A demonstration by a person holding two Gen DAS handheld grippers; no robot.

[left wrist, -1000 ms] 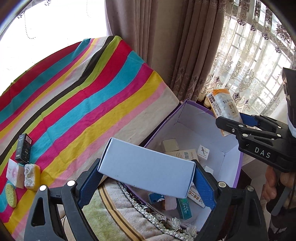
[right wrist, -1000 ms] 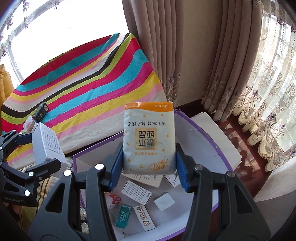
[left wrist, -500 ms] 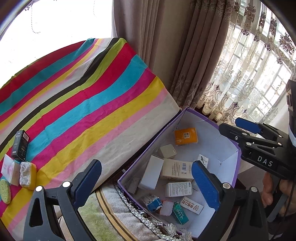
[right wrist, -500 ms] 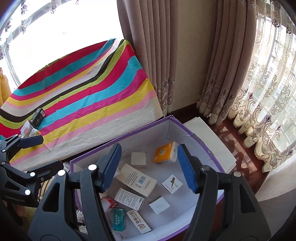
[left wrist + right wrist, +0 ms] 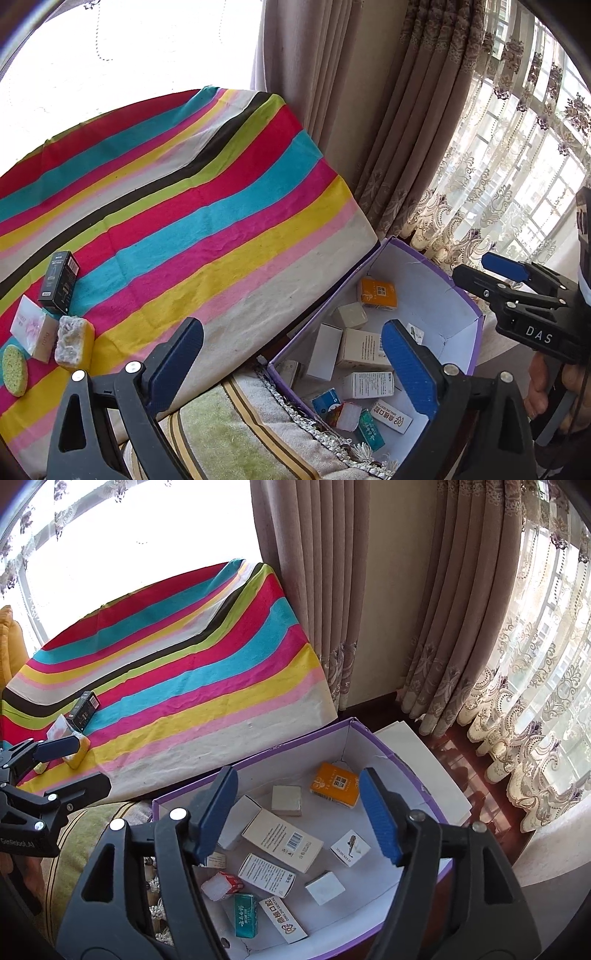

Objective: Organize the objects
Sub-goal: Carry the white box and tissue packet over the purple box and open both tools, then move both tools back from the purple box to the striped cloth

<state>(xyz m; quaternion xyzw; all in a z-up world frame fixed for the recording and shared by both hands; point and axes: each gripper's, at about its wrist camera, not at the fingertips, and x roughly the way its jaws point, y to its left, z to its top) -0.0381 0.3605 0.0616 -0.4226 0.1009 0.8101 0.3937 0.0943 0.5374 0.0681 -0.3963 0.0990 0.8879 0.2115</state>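
Drop step done: left gripper [image 5: 291, 354] wide open, empty; right gripper [image 5: 299, 816] jaws just been opening, nothing between. Orange packet [image 5: 335, 784] lies in purple box [image 5: 258, 760]. Next, likely: fetch black box [image 5: 59, 282], sponge [image 5: 74, 341] off striped cloth [image 5: 207, 221].

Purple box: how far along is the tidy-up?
Mostly done. The purple box already holds about a dozen small items, including the orange pack and the white carton. Nothing is in hand: both the left tongs and right tongs are open and empty, the right ones having just opened. Left on the striped cloth: the black box, pink-white box, sponge block and green round pad.
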